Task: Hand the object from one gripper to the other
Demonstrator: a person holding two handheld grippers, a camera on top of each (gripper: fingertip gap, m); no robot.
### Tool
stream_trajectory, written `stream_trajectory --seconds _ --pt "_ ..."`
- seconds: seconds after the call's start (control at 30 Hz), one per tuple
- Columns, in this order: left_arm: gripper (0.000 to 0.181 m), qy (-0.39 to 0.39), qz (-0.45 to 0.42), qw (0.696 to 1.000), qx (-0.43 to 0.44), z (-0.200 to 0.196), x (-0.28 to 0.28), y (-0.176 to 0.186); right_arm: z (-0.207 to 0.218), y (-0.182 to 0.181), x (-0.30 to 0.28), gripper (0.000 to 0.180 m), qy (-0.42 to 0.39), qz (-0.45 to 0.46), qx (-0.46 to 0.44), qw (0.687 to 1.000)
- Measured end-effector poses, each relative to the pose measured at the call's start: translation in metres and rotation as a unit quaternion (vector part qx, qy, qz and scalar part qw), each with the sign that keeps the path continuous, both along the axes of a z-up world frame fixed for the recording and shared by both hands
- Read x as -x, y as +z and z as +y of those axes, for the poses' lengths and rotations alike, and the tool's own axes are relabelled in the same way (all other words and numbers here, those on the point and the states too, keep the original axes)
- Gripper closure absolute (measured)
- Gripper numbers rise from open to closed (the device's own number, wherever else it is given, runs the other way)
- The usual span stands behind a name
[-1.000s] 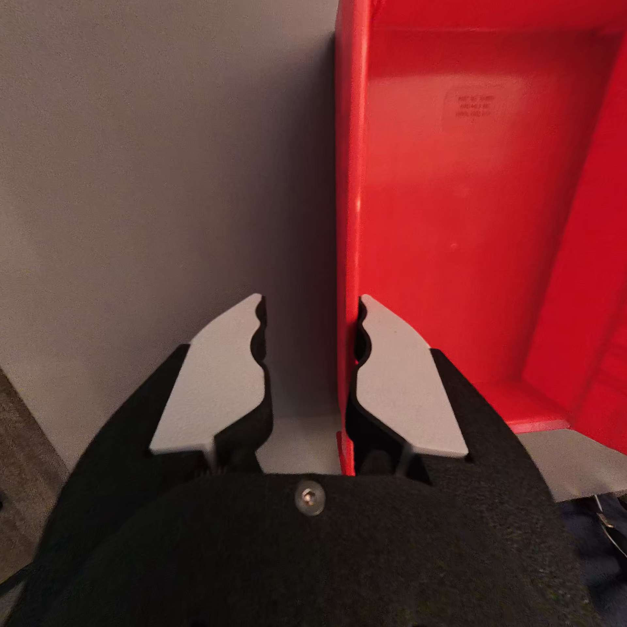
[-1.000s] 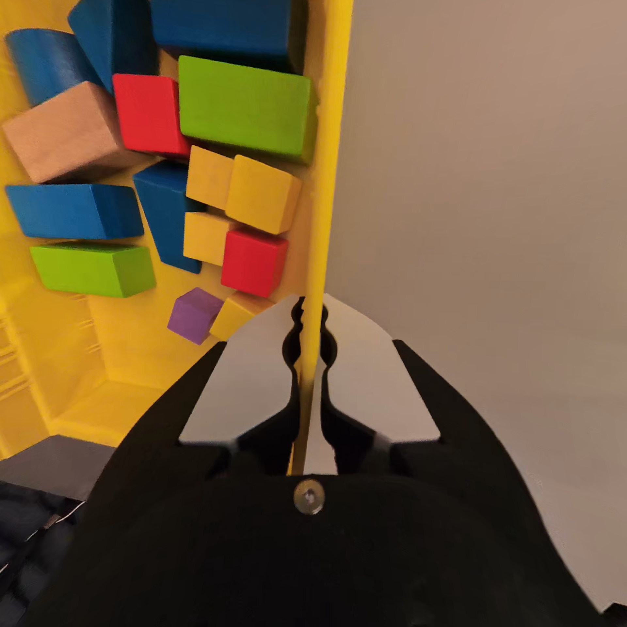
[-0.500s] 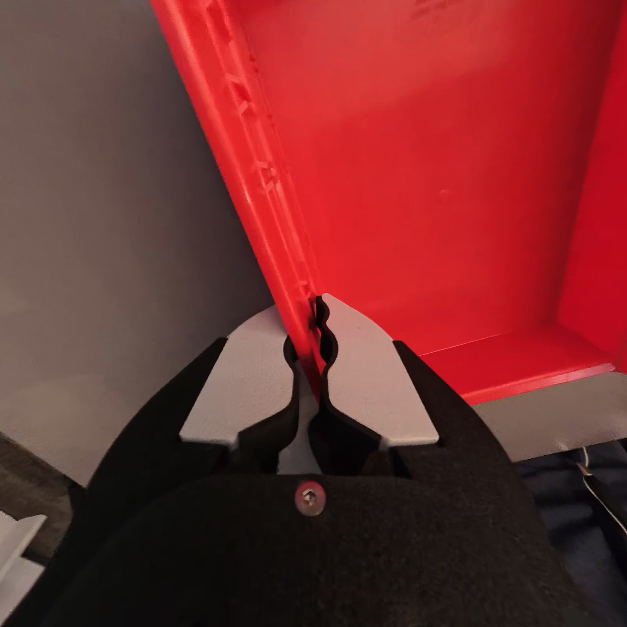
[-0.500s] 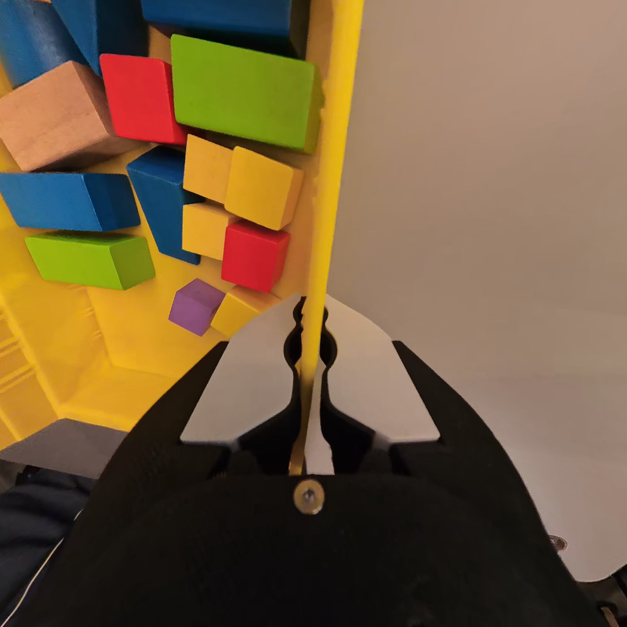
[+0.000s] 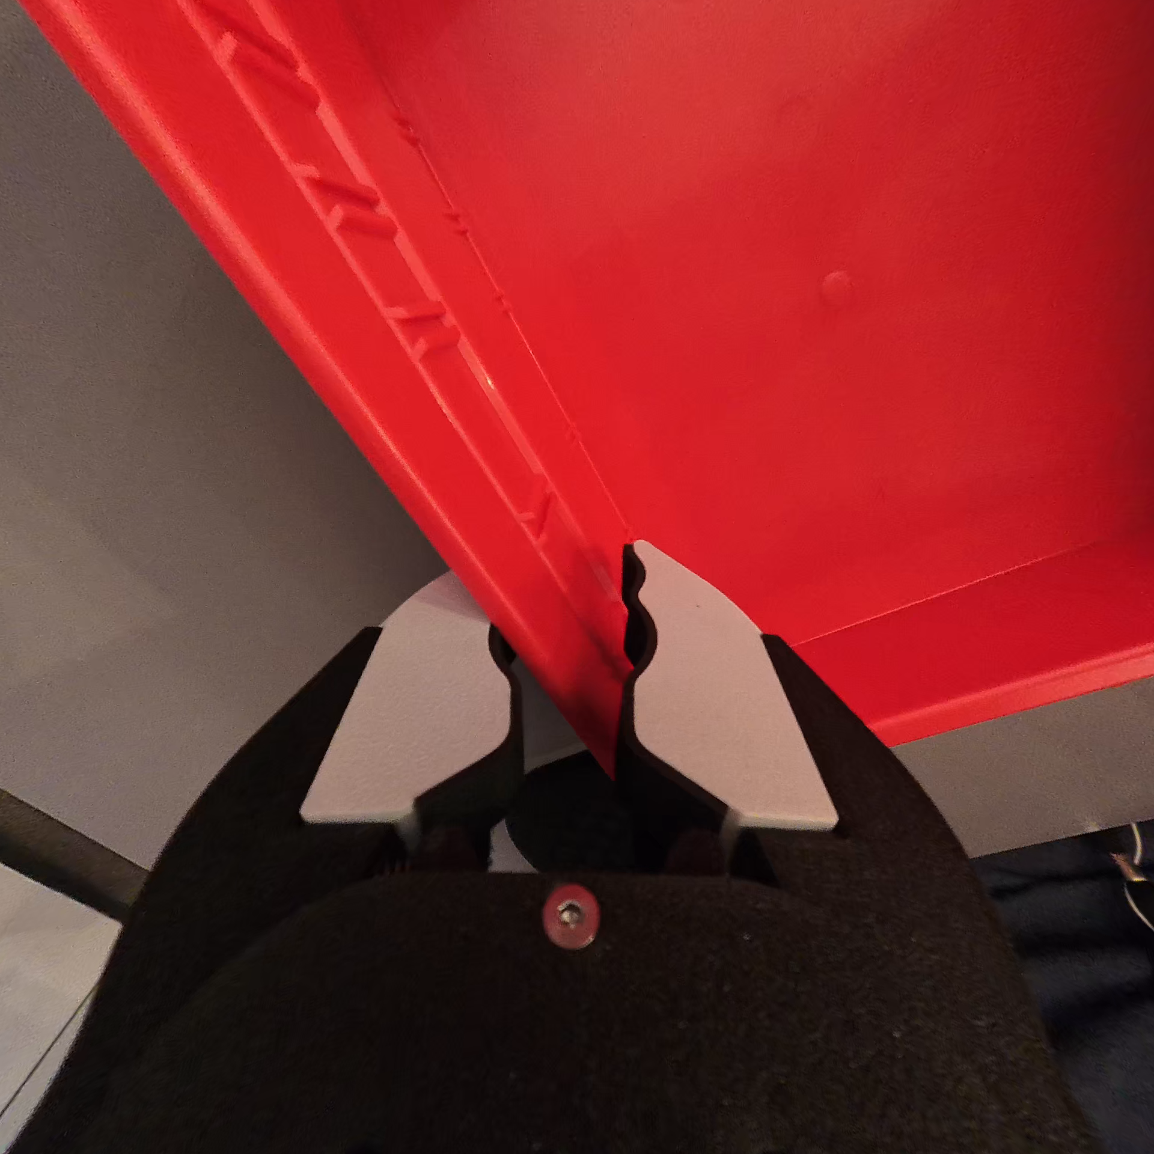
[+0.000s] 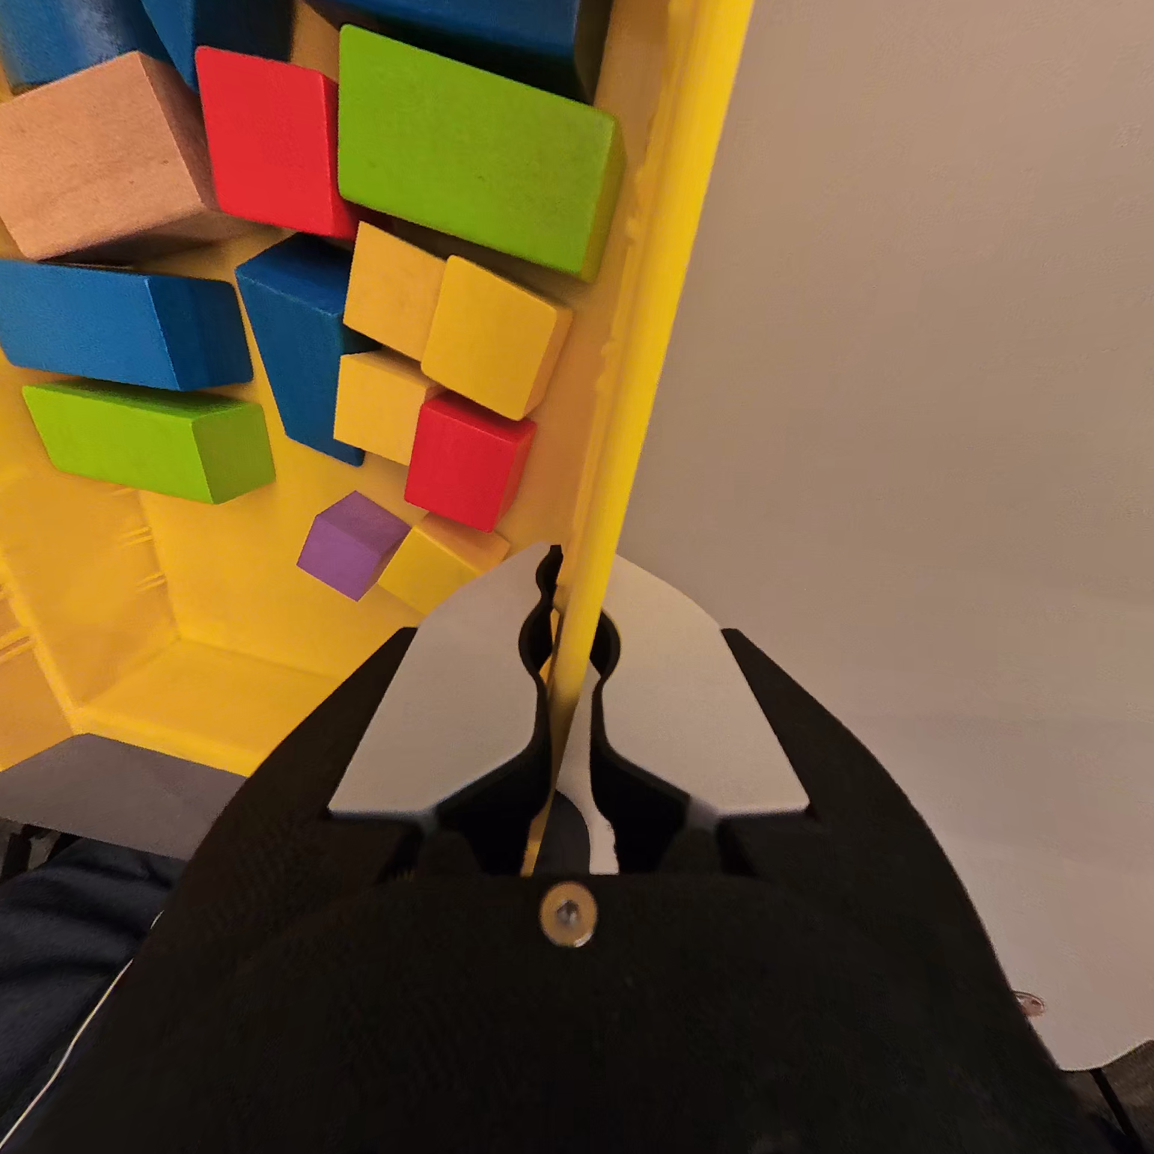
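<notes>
Left tool (image 5: 565, 662) clamps the red bin (image 5: 812, 312) wall; right tool (image 6: 577, 631) clamps the yellow bin (image 6: 649, 350) wall, blocks (image 6: 474, 150) left of it. Handover not started, likely repositioning bins; next needs one block picked.

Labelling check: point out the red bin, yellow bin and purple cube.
red bin (image 5: 780, 312): left wrist view, on its inner floor.
yellow bin (image 6: 674, 187): right wrist view, on its side wall rim.
purple cube (image 6: 350, 549): right wrist view, on its front face.

The left gripper (image 5: 565, 631) is clamped on the side wall of a red plastic bin (image 5: 780, 312), near the bin's near corner. The bin tilts, its ribbed rim running diagonally up-left over a grey table (image 5: 156, 468).
</notes>
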State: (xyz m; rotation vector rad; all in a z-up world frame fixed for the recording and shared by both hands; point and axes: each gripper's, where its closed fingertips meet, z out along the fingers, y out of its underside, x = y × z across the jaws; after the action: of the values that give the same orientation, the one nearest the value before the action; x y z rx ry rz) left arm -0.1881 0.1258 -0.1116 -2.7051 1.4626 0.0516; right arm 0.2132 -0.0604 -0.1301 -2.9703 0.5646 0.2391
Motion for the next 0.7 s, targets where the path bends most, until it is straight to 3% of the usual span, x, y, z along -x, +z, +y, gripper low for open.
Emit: stream_trajectory --seconds 0.3,0.4,0.47,0.7 --pt "0.140 -0.036 -0.014 0.999 0.005 -0.023 -0.023 0.000 0.002 -0.003 0.000 0.171 -0.007 -0.001 0.001 1.000" --pt "0.128 -0.045 -0.017 0.999 -0.001 -0.023 -0.025 0.004 0.000 -0.011 0.001 0.170 -0.002 -0.006 0.023 1.000" --pt "0.124 -0.051 -0.032 0.998 -0.017 -0.020 -0.028 0.012 -0.005 -0.016 0.002 0.170 -0.001 -0.006 0.054 0.999" --pt "0.120 -0.067 -0.121 0.986 -0.095 -0.014 -0.031 0.068 -0.001 -0.016 0.002 0.175 -0.003 0.008 0.034 0.999"
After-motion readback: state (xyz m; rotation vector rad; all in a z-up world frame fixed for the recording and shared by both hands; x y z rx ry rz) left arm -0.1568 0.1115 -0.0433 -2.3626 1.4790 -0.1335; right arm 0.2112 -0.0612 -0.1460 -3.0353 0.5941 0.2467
